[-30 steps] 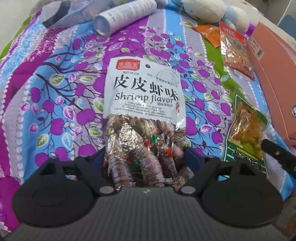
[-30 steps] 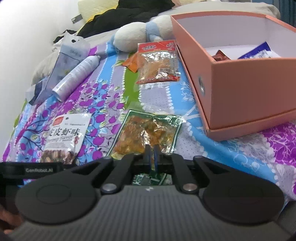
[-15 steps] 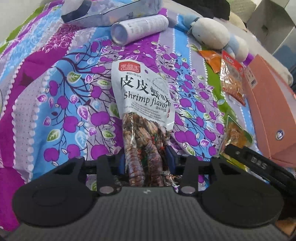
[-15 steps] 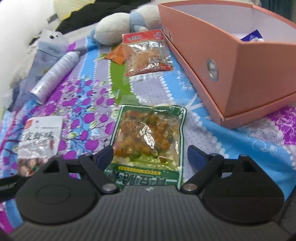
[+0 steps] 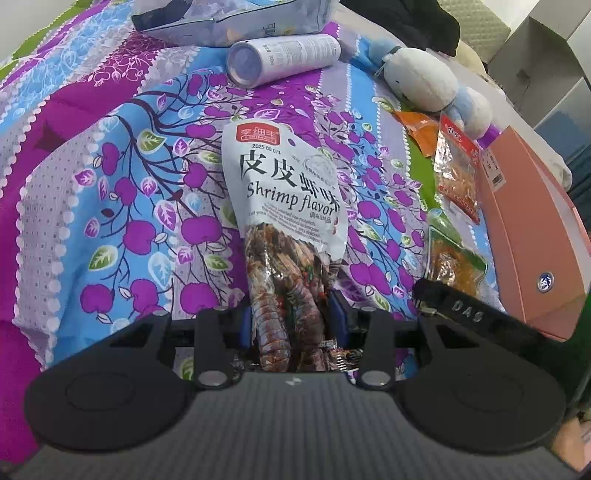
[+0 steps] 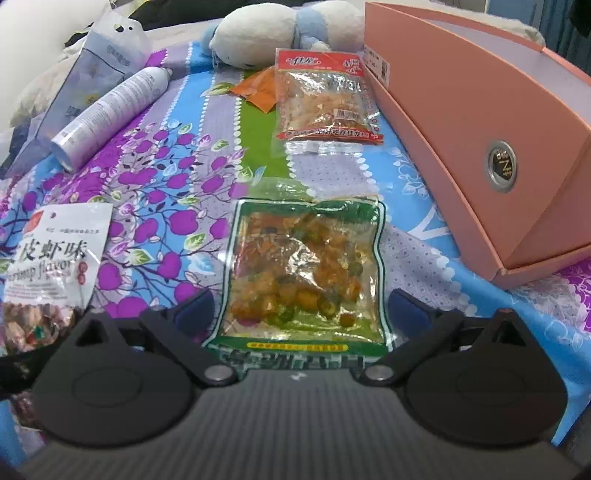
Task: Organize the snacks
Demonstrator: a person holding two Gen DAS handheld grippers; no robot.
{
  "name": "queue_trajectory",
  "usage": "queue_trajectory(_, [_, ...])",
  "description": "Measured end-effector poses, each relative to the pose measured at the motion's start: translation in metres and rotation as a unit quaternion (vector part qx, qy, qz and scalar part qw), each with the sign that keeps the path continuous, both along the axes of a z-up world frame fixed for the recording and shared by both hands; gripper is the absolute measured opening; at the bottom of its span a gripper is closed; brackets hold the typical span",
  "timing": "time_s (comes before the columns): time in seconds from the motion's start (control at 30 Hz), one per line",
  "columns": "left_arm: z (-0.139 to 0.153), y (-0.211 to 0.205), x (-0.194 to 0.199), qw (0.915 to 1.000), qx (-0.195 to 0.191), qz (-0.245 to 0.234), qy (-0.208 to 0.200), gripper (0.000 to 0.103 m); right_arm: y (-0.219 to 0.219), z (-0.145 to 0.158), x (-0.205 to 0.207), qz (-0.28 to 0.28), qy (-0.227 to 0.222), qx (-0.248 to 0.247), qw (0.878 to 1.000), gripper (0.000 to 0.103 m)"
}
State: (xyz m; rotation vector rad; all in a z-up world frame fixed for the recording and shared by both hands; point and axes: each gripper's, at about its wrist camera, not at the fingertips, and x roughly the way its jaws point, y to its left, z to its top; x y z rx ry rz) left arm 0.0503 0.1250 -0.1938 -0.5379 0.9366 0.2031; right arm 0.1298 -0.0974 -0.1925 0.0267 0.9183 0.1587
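A home bedroom: a bed under a flowered purple-and-blue bedspread [image 5: 110,206], a plush toy [image 5: 421,83] near dark clothes [image 5: 399,22] and a yellow pillow [image 5: 480,26] at its head.

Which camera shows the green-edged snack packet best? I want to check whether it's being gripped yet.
The right wrist view: the green-edged packet lies flat and nearly whole between the right gripper's open fingers, which have just been opening. The left wrist view shows only a slanted part, cut off by the other gripper.
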Motion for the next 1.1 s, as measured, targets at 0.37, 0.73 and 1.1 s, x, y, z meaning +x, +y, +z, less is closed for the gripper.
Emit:
queue_trajectory(0.37, [0.010,0.000,-0.003,1.0000,-0.001,0.001,-0.003,0.036,-0.002,0.020,-0.009,0.055,0.007,0.024,0.998,0.062])
queue_trajectory(0.73, [0.029,0.000,-0.015,0.9999,0.001,0.007,-0.012,0.022,-0.014,0.052,-0.027,0.079,-0.001,0.049,0.996,0.062])
queue_trajectory(1.1, [0.063,-0.005,-0.021,0.9991,0.006,0.003,-0.041,0.015,-0.030,0.080,-0.033,0.079,-0.013,0.065,0.995,0.062])
